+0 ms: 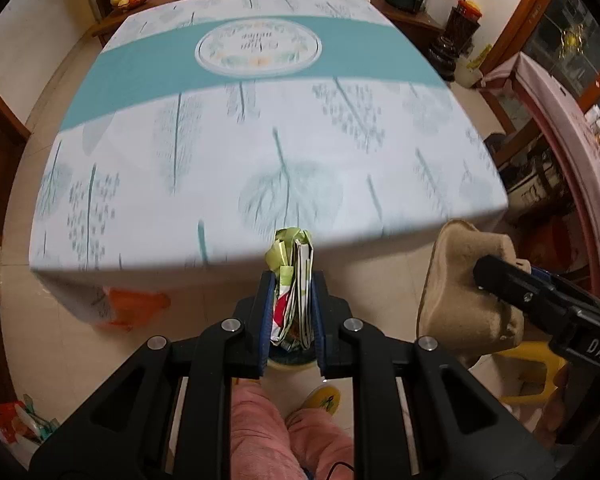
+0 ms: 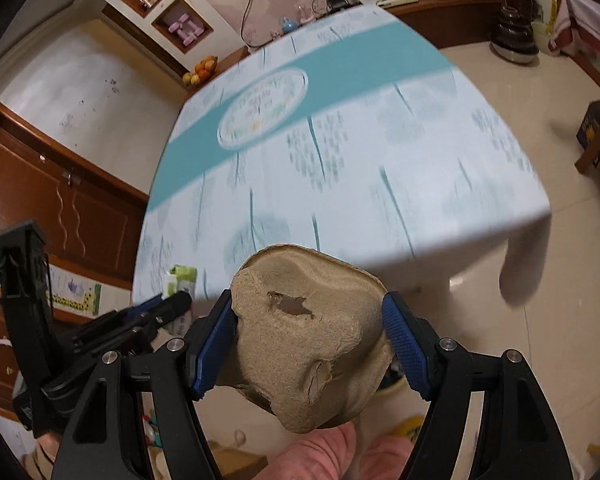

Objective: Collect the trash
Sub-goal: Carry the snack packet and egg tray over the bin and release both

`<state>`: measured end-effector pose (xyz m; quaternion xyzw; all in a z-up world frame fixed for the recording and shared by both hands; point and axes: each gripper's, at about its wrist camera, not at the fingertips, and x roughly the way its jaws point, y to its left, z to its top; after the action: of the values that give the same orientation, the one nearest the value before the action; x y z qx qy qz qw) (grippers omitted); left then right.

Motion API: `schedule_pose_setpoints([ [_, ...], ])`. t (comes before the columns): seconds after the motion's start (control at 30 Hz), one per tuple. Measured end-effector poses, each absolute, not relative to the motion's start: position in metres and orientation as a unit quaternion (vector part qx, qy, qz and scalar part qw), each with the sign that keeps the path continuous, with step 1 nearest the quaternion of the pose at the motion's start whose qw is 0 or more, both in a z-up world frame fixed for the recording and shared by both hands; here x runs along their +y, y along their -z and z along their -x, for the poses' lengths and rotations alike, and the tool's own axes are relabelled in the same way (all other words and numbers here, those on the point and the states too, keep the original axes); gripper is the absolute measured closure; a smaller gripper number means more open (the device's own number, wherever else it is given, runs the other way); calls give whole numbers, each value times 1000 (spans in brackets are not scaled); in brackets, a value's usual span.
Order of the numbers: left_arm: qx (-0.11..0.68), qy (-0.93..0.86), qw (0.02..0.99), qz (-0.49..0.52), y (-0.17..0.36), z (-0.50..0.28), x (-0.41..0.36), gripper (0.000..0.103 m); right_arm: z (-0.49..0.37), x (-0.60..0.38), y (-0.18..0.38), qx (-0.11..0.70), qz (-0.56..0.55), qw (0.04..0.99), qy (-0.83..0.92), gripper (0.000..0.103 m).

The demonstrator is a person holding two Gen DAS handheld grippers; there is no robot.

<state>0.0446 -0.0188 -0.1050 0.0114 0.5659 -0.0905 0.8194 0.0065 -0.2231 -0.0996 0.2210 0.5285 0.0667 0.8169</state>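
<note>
Your left tool (image 1: 291, 280) is clamped on a crumpled wad of wrappers (image 1: 294, 276), green, white and red, standing upright between the pads and poking out toward 12 o'clock. Your right tool (image 2: 308, 320) grips a brown pulp carton piece (image 2: 304, 344), lumpy and torn with two ragged holes, held off the counter, at 3 o'clock of the wrappers.

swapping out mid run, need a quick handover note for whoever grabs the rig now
Left gripper: shut on a folded wad of printed wrappers.
Right gripper: clamped on a torn brown pulp carton piece.
Both are held off the near edge of the table, above the floor; a bin rim shows just below the left gripper.
Done: both pieces picked up; no trash visible on the tablecloth.
Left: drop both into the bin.
</note>
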Motion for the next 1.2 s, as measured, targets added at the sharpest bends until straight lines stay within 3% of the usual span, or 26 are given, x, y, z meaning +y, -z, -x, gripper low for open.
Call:
schedule_pose_setpoints([
  [0.4, 627, 86, 774, -10, 217, 19, 2, 88, 77, -208, 240, 606, -263, 750, -23, 30],
  [0.67, 648, 93, 756, -4, 304, 11, 4, 87, 74, -199, 340, 639, -269, 721, 7, 29],
  [0.87, 650, 101, 753, 4, 365, -8, -3, 81, 54, -187, 406, 648, -256, 717, 12, 29],
  [1.1, 655, 105, 748, -5, 422, -25, -2, 60, 27, -175, 470, 658, -254, 709, 14, 28],
  [1.17, 661, 107, 743, -6, 437, -29, 2, 48, 22, -172, 486, 665, -254, 702, 12, 28],
  [1.2, 665, 108, 739, -5, 443, -30, 4, 34, 19, -171, 495, 670, -255, 698, 14, 28],
])
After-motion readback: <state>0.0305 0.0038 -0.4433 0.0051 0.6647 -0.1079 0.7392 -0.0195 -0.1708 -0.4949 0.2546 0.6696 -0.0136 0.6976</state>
